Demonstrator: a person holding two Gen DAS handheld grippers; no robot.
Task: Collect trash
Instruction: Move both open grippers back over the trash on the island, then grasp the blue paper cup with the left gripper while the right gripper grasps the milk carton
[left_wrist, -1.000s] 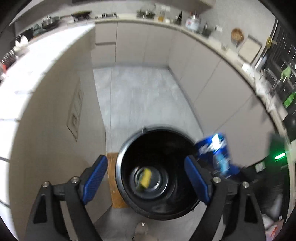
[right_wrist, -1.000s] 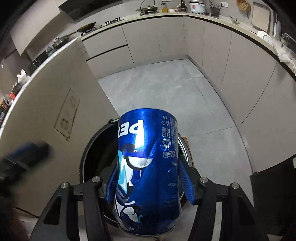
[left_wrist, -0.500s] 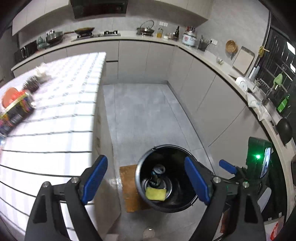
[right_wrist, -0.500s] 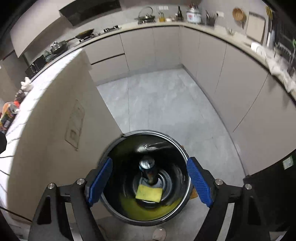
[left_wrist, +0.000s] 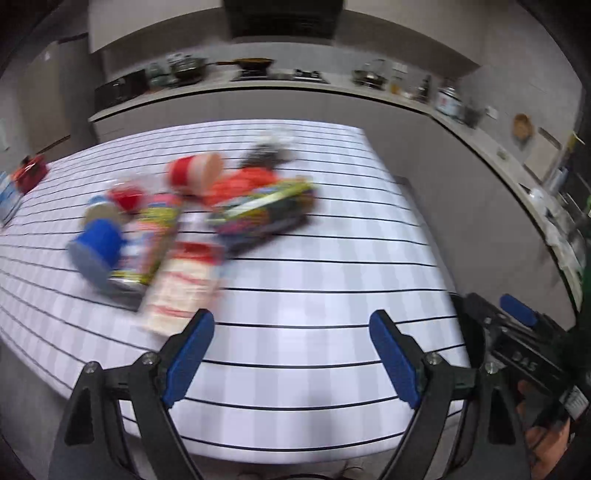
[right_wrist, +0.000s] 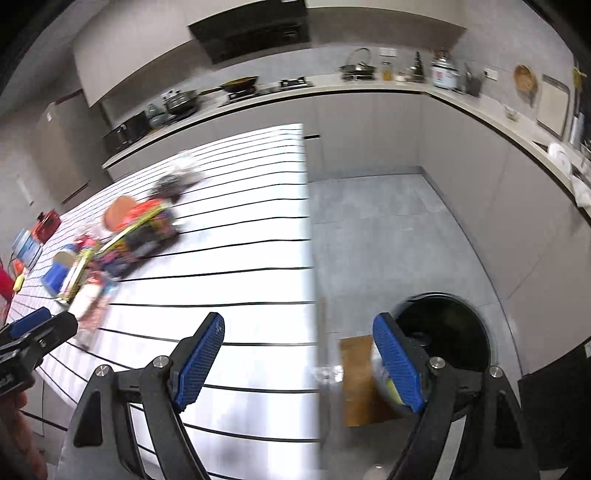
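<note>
Both cameras have swung up from the black bin (right_wrist: 448, 332) toward the striped bench (left_wrist: 314, 314), and the blue can once clamped in the right claw (right_wrist: 301, 360) now lies inside the bin. Left claw (left_wrist: 291, 356): blue pads apart, nothing between them, hovering over the near bench edge. Ahead and to its left lies the blurred trash heap (left_wrist: 177, 229): a blue-capped can (left_wrist: 96, 251), a white-and-red packet (left_wrist: 181, 288) nearest the left pad, a red-and-tan cup (left_wrist: 195, 171) on its side, and a multicoloured wrapper (left_wrist: 262, 210) farther ahead. Right claw: pads apart and empty, straddling the bench's right edge; the bin stands on the grey floor (right_wrist: 369, 221) behind its right pad, beside a brown board (right_wrist: 358, 380). Same heap appears far to its left
</note>
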